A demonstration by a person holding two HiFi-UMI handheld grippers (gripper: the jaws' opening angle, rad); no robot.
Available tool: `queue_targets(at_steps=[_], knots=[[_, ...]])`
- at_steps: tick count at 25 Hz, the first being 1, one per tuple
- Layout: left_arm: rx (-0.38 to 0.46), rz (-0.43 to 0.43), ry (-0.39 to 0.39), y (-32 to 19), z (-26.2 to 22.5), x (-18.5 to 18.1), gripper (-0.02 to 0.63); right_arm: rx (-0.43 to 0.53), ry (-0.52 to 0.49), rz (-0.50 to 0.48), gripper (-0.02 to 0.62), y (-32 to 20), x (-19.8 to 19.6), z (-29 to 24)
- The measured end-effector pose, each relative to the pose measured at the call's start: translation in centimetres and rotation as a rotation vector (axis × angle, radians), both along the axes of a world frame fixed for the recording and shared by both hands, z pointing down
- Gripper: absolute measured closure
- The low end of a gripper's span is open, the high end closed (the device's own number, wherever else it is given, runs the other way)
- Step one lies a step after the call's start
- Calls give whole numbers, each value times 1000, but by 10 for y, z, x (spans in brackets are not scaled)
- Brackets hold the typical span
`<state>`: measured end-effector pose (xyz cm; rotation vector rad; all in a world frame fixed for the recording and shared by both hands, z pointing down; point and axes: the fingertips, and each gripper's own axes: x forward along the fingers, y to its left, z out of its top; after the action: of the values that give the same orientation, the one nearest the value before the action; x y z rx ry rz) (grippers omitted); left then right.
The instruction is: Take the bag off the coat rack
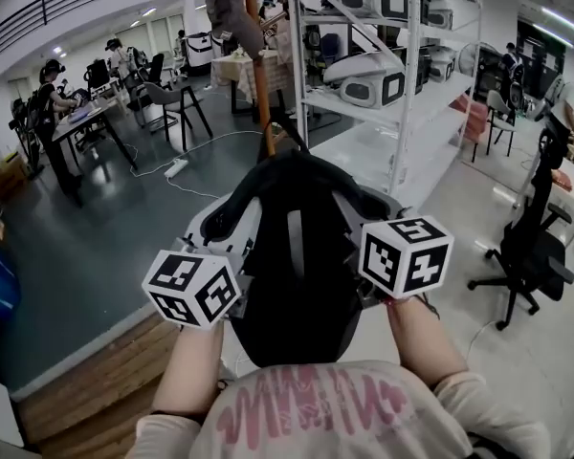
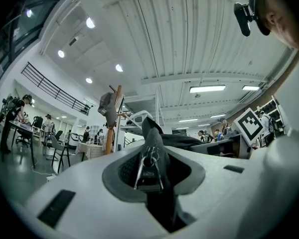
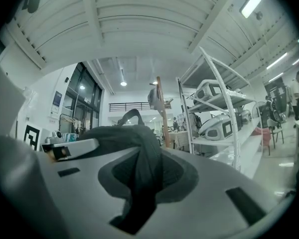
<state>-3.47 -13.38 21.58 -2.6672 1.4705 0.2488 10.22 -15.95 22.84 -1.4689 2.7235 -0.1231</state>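
No readable brand on black bag. Pink lettering on person's shirt too warped to read. Marker cubes bear only black-and-white squares.

Left gripper clenched on bag strap, metal zip pulls between jaws. Right gripper clenched on fold of black fabric. Both forearms reach forward side by side, grippers about level.

Bag held between them, on person's side of wooden coat rack, off it. Grey garment hangs near rack top.
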Motion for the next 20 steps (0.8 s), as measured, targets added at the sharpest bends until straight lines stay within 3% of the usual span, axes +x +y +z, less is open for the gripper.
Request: queue_targets(at_steps=[20], knots=[[-171, -41, 49, 49, 77, 14, 520, -167, 25, -22, 523, 44, 12, 79]])
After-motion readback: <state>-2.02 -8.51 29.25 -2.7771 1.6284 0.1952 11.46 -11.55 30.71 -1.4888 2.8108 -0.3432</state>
